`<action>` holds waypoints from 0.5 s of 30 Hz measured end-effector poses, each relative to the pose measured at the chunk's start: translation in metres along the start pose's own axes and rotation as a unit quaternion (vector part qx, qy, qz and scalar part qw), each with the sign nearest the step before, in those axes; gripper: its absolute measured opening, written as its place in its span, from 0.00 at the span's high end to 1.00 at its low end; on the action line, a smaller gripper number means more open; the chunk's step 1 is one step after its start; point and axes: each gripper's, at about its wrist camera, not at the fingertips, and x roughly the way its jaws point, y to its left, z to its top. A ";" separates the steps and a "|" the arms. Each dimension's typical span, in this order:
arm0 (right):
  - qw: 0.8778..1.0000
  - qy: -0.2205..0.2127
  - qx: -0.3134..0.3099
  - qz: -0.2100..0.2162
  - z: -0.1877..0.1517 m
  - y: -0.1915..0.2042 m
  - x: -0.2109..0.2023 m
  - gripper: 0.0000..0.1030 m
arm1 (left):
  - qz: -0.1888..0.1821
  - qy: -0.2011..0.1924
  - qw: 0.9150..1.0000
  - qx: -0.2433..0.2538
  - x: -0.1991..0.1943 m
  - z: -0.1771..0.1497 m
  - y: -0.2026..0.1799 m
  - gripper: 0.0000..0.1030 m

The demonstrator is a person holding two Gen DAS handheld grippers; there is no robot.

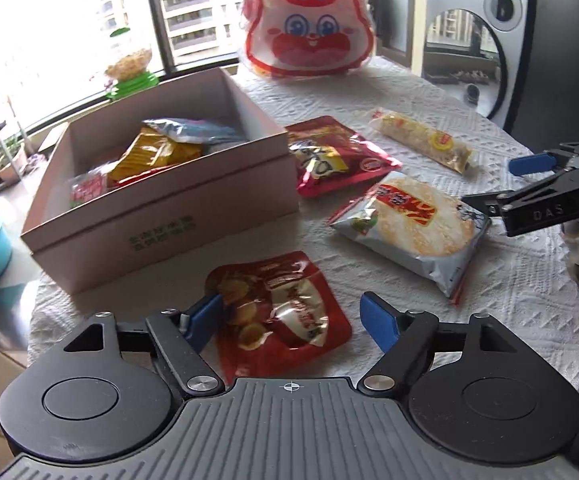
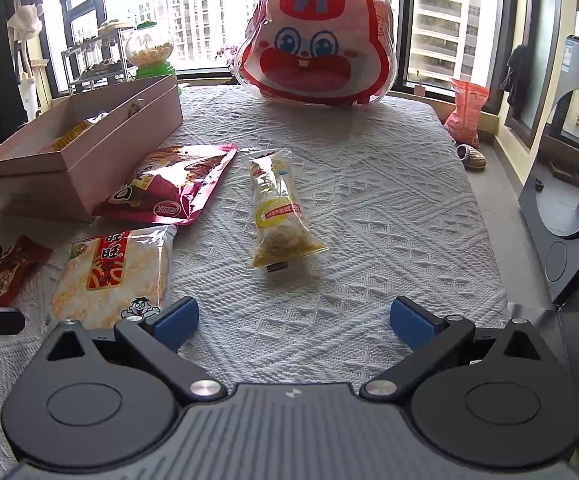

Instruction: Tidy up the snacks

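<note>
The left gripper (image 1: 293, 320) has its jaws spread around a small red snack pouch (image 1: 279, 316) lying flat on the tablecloth (image 2: 369, 200) — whether the pads touch it is unclear. The right gripper (image 2: 293, 320) is spread too, holding nothing — the yellow snack tube (image 2: 279, 216) lies just ahead, the box (image 1: 161, 208) well left.

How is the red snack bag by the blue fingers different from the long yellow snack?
The small red pouch is flat, wide and red; the long yellow snack is narrow, clear-wrapped and yellow. The pouch lies between the open left gripper fingers; the yellow snack lies ahead of the open right gripper. Both rest outside the box.

Bright window (image 1: 49, 20) backlight, glare, fisheye warping
</note>
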 end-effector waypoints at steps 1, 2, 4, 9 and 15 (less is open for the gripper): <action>1.000 0.001 -0.001 0.001 0.000 0.000 0.000 0.01 | 0.003 0.006 1.000 -0.010 0.003 -0.001 0.006 0.21; 1.000 0.003 -0.003 0.001 0.001 0.001 0.001 0.00 | 0.004 0.013 1.000 -0.018 0.006 -0.002 0.012 0.20; 1.000 0.003 -0.006 0.003 0.001 0.001 0.001 0.00 | -0.012 0.022 0.999 -0.046 0.012 -0.003 0.024 0.18; 0.999 0.011 -0.027 0.026 0.005 0.000 0.000 0.00 | -0.033 0.015 0.997 -0.068 0.016 0.002 0.035 0.22; 0.998 -0.026 -0.045 0.024 0.048 0.009 0.007 0.14 | -0.046 0.010 0.996 -0.076 0.015 0.001 0.035 0.24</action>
